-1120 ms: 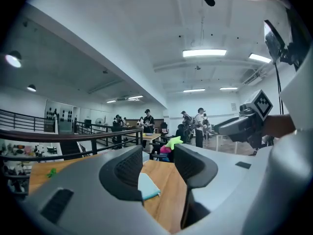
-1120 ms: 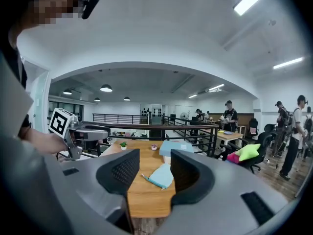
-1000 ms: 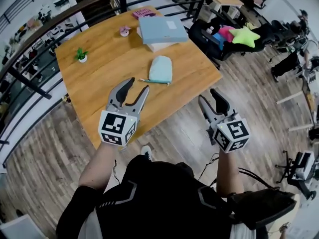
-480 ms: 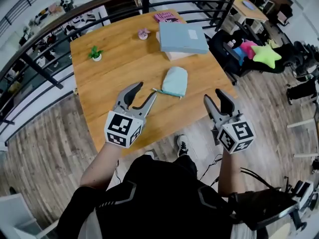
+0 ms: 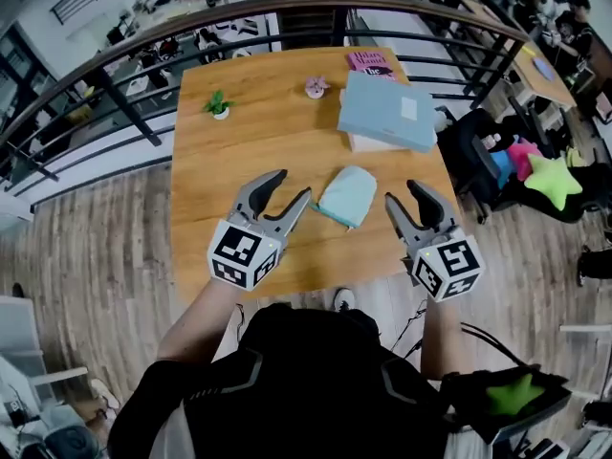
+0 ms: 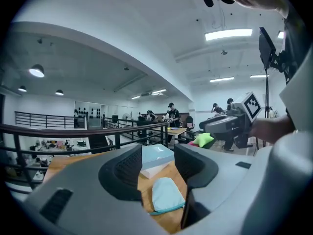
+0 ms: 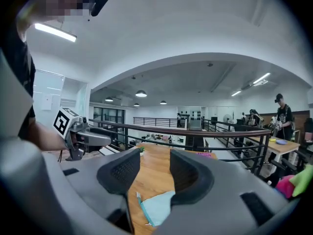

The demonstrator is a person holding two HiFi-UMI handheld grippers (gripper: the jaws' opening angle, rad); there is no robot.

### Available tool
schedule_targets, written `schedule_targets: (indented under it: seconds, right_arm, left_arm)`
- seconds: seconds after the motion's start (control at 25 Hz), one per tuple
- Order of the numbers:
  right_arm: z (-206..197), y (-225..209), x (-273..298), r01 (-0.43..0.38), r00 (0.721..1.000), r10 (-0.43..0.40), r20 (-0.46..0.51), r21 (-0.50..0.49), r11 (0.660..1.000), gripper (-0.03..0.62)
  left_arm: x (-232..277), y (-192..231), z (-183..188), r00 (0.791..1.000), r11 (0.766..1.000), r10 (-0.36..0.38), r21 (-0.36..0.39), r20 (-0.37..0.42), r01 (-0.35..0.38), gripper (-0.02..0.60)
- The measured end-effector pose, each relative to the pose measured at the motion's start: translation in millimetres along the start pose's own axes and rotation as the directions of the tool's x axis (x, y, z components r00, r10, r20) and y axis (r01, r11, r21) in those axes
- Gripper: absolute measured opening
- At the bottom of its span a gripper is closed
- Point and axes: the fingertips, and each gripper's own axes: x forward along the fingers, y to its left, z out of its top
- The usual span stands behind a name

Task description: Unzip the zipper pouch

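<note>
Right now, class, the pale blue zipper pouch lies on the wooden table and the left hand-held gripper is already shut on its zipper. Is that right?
Not quite. The left hand-held gripper is open, jaws apart and holding nothing, as the left gripper view shows. The pale blue zipper pouch does lie on the wooden table, untouched beyond the jaws.

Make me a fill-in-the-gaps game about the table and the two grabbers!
1. The zipper pouch lies flat on the ___ table.
2. The left gripper and the right gripper both have their jaws ___.
3. The little plant in the white pot has ___ leaves.
Missing words: wooden; open; green.
</note>
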Motion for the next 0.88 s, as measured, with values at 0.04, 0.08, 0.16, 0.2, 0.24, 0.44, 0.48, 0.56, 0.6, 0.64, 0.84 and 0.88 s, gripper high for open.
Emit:
schedule_targets:
  seconds: [0.04,0.08,0.16,0.2,0.24,0.44,0.48,0.56,0.6,0.64,0.84,0.88]
  right_arm:
    - [-2,-4,3,-0.023,1.0,0.023,-0.004,-0.005,1.0,0.201]
    - [-4,-9,6,-0.042,0.999,0.042,-0.006,-0.008,0.999,0.201]
    - [-8,-16,11,-0.078,0.997,0.078,-0.008,-0.008,0.997,0.201]
    - [-11,-19,14,-0.098,0.995,0.098,-0.009,-0.006,0.995,0.2]
    - [-14,-20,16,-0.121,0.993,0.121,-0.012,-0.004,0.993,0.199]
    - [-36,-22,31,-0.227,0.973,0.226,-0.053,-0.004,0.974,0.196]
    - [-41,-24,34,-0.243,0.968,0.243,-0.063,0.0,0.97,0.196]
    - [-53,-27,41,-0.273,0.958,0.273,-0.088,0.01,0.962,0.196]
    - [-59,-28,44,-0.287,0.953,0.287,-0.1,0.015,0.958,0.196]
    - [-64,-29,47,-0.298,0.948,0.298,-0.11,0.019,0.954,0.196]
    - [-102,-31,59,-0.332,0.929,0.331,-0.168,0.025,0.943,0.196]
    - [-110,-31,61,-0.341,0.922,0.339,-0.185,0.02,0.94,0.196]
  left_arm:
    - [2,-1,-1,1.0,1.0,0.018,-0.004,-0.005,-0.018,0.219]
    - [5,-3,-3,0.999,0.999,0.034,-0.007,-0.01,-0.034,0.219]
    - [9,-5,-8,0.998,0.998,0.063,-0.023,-0.022,-0.064,0.219]
    - [10,-6,-10,0.997,0.996,0.075,-0.038,-0.031,-0.076,0.219]
    - [12,-8,-12,0.996,0.995,0.085,-0.052,-0.04,-0.087,0.219]
    - [18,-17,-30,0.984,0.985,0.159,-0.058,-0.084,-0.164,0.219]
    - [20,-17,-35,0.981,0.982,0.172,-0.07,-0.089,-0.178,0.219]
    - [24,-18,-45,0.977,0.977,0.188,-0.086,-0.098,-0.196,0.219]
    - [26,-19,-50,0.975,0.976,0.193,-0.085,-0.108,-0.203,0.219]
    - [28,-21,-57,0.973,0.975,0.196,-0.079,-0.123,-0.207,0.219]
    - [33,-33,-95,0.961,0.972,0.197,-0.093,-0.192,-0.217,0.219]
    - [34,-33,-103,0.958,0.967,0.203,-0.111,-0.205,-0.229,0.219]
